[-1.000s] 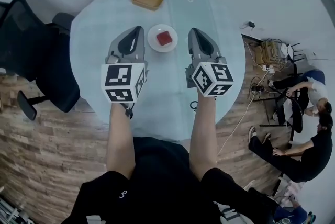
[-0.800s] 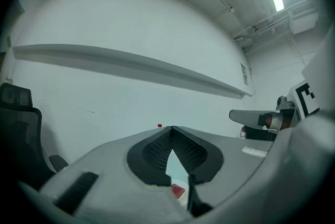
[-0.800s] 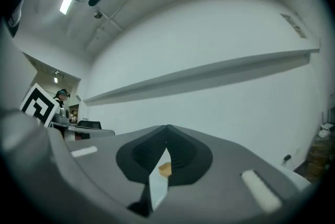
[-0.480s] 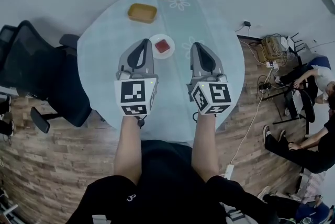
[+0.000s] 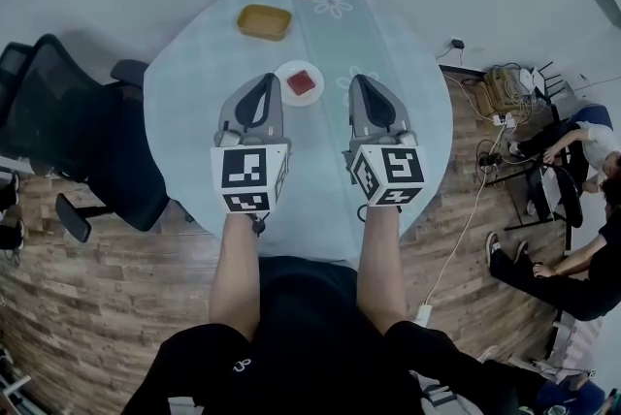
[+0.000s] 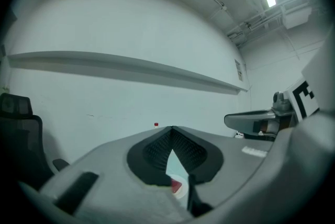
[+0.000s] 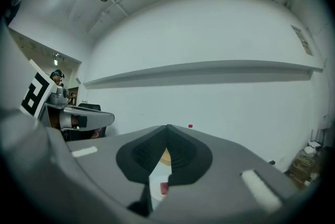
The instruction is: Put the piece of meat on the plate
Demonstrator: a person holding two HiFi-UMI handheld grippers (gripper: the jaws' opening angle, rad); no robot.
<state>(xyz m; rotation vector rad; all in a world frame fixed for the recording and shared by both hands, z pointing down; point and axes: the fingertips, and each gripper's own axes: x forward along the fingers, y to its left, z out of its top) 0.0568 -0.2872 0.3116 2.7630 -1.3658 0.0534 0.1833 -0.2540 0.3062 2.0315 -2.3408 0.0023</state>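
The piece of meat (image 5: 302,84) is red and the plate (image 5: 284,74) is white. The desk (image 5: 194,83) is pale blue-green with a white flower (image 5: 333,3). The tray (image 5: 264,22) is yellow-brown. The left claw (image 5: 267,79) and the right claw (image 5: 357,79) are grey, with black-and-white square markers (image 5: 245,169).

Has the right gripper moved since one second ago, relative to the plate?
Yes. The right gripper drew back toward the person: it now sits farther from the plate and nearer the table's near edge.

The person is dressed in black all over, with a small white logo (image 5: 238,366) on one leg. The left gripper (image 5: 265,79) and right gripper (image 5: 358,79) are smooth grey shells with black ribbed pads (image 6: 154,152). Each carries a white cube (image 5: 250,178) printed with black square markers.
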